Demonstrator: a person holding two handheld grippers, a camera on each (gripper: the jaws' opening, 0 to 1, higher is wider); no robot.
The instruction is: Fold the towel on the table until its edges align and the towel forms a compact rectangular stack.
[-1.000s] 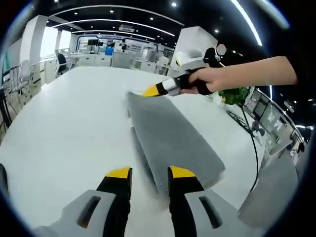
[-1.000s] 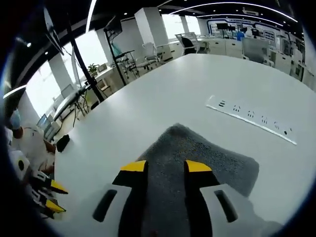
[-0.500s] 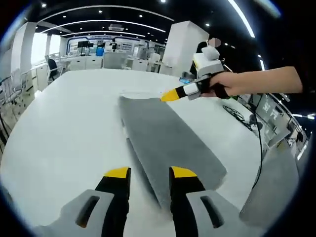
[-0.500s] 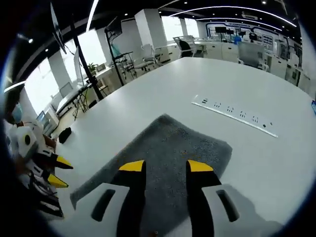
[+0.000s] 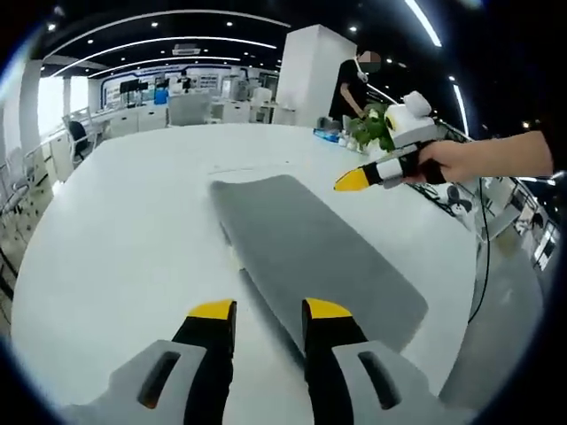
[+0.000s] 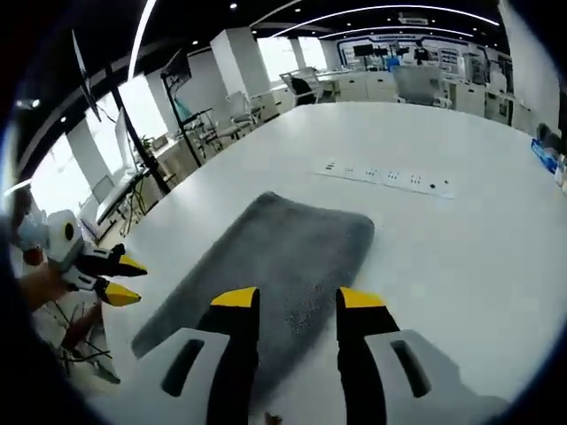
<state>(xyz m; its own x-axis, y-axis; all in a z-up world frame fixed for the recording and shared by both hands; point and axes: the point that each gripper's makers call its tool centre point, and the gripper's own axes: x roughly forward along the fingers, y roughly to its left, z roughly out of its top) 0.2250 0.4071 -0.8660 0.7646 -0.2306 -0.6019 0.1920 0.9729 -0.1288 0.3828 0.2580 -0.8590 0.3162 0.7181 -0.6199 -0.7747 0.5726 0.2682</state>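
A grey towel (image 5: 310,248) lies flat on the white table (image 5: 115,239) as a long folded strip with a second layer showing along its left edge. My left gripper (image 5: 269,312) stands open just short of the strip's near end, holding nothing. My right gripper (image 5: 354,180), held by a hand (image 5: 443,161), hovers off the towel's far right side. In the right gripper view the towel (image 6: 266,257) stretches out below my open right gripper (image 6: 288,301), which is apart from the cloth. The left gripper (image 6: 131,280) shows at the far end with its yellow tips apart.
A white power strip (image 6: 385,175) lies on the table beyond the towel. A potted plant (image 5: 372,133) and a standing person (image 5: 354,84) are at the table's far right edge. Cables hang off the right side. Bare table (image 6: 461,239) surrounds the towel.
The right gripper has drawn away from the towel's far end, out to the right. Both cameras have pulled back, so more of the towel shows. The towel lies still.
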